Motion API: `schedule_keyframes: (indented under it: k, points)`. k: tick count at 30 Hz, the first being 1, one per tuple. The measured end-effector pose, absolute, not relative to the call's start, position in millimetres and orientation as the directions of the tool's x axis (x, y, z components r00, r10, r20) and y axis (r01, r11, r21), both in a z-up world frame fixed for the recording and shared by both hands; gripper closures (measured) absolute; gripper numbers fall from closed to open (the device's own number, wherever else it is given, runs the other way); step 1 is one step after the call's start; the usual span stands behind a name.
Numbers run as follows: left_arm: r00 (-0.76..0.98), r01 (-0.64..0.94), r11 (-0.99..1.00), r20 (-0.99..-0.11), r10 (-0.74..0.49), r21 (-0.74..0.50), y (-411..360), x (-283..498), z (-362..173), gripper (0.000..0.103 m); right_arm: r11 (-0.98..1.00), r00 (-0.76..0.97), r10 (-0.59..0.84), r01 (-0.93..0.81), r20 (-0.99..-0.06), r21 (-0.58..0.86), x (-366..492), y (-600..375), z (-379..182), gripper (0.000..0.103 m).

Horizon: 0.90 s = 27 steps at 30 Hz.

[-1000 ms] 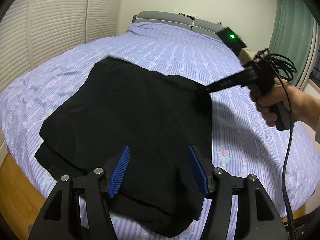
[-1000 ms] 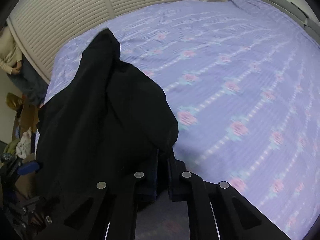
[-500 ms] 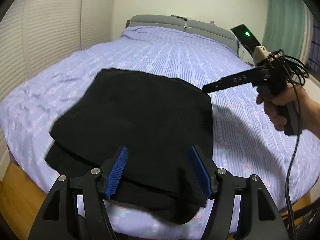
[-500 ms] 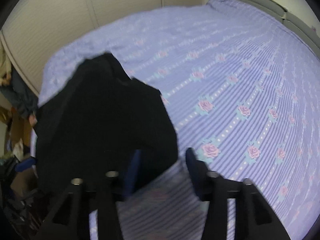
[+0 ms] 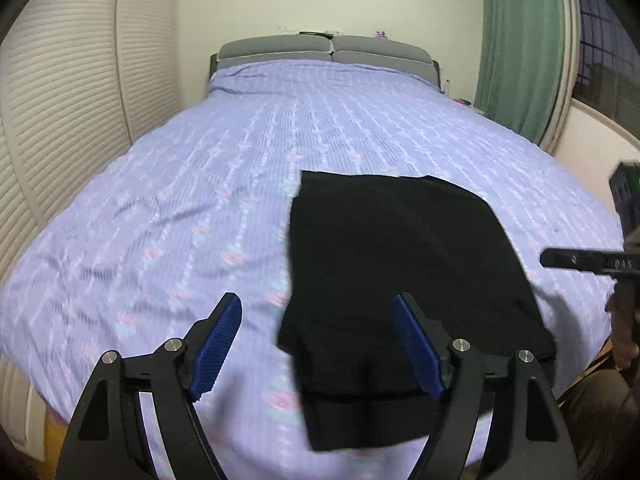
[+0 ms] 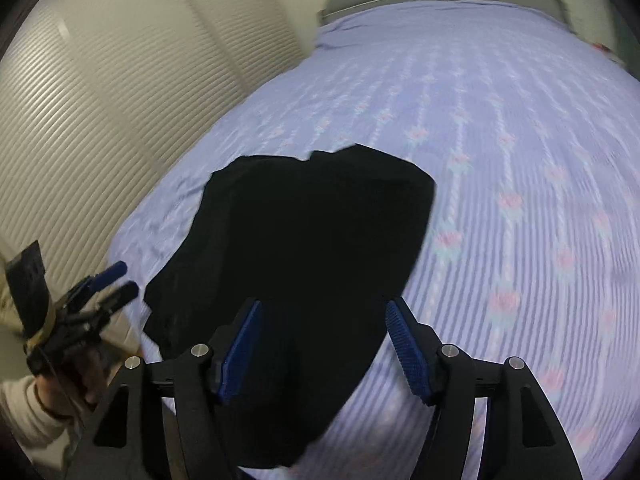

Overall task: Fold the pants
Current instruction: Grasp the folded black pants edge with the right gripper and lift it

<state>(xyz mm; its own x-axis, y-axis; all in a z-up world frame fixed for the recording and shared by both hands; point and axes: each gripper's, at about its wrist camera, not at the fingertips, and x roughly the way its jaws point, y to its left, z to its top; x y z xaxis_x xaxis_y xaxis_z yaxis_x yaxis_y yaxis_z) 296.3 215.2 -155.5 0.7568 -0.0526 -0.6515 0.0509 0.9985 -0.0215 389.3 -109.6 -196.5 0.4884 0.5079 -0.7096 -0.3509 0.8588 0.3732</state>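
The black pants (image 5: 404, 272) lie folded into a flat rectangle near the front edge of the bed; they also show in the right wrist view (image 6: 304, 248). My left gripper (image 5: 320, 344) is open and empty, held above the pants' near left corner. My right gripper (image 6: 322, 348) is open and empty, held above the pants' near end. The right gripper shows at the right edge of the left wrist view (image 5: 580, 260). The left gripper shows at the left edge of the right wrist view (image 6: 108, 284).
The bed (image 5: 200, 200) has a lilac sheet with a rose pattern and a grey headboard (image 5: 324, 48). Slatted closet doors (image 5: 52, 120) stand to the left. A green curtain (image 5: 520, 48) and a window are at the right.
The right gripper let go of the pants' corner, opened and drew back. The left gripper pulled back and swung left. The pants now lie flat.
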Motion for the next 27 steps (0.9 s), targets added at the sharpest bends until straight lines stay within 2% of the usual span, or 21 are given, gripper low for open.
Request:
schedule_keyframes:
  k: [2,7,15,23,27]
  points:
    - [0.730,0.119,0.990,-0.670,-0.137,-0.072,228.7,308.7,-160.4,0.024,0.881,0.506,0.472,-0.274,-0.722,0.385,380.7,-102.2,-203.8,0.037]
    - [0.673,0.234,0.965,-0.696,-0.249,-0.120,233.5,331.5,-170.5,0.024,0.899,0.543,0.426,-0.167,-0.724,0.404,362.5,-89.3,-215.8,0.037]
    - [0.539,0.270,0.934,-0.766,-0.349,-0.235,240.0,361.1,-205.7,0.024,0.907,0.539,0.379,-0.054,-0.752,0.418,357.6,-86.2,-239.6,0.037]
    - [0.445,0.304,0.891,-0.776,-0.447,-0.338,230.8,370.1,-226.7,0.023,0.838,0.500,0.497,-0.062,-0.709,0.543,360.5,-88.7,-260.4,0.037]
    - [0.441,0.326,0.881,-0.769,-0.462,-0.342,219.6,373.3,-226.2,0.023,0.807,0.471,0.553,-0.096,-0.687,0.583,366.0,-84.1,-265.9,0.035]
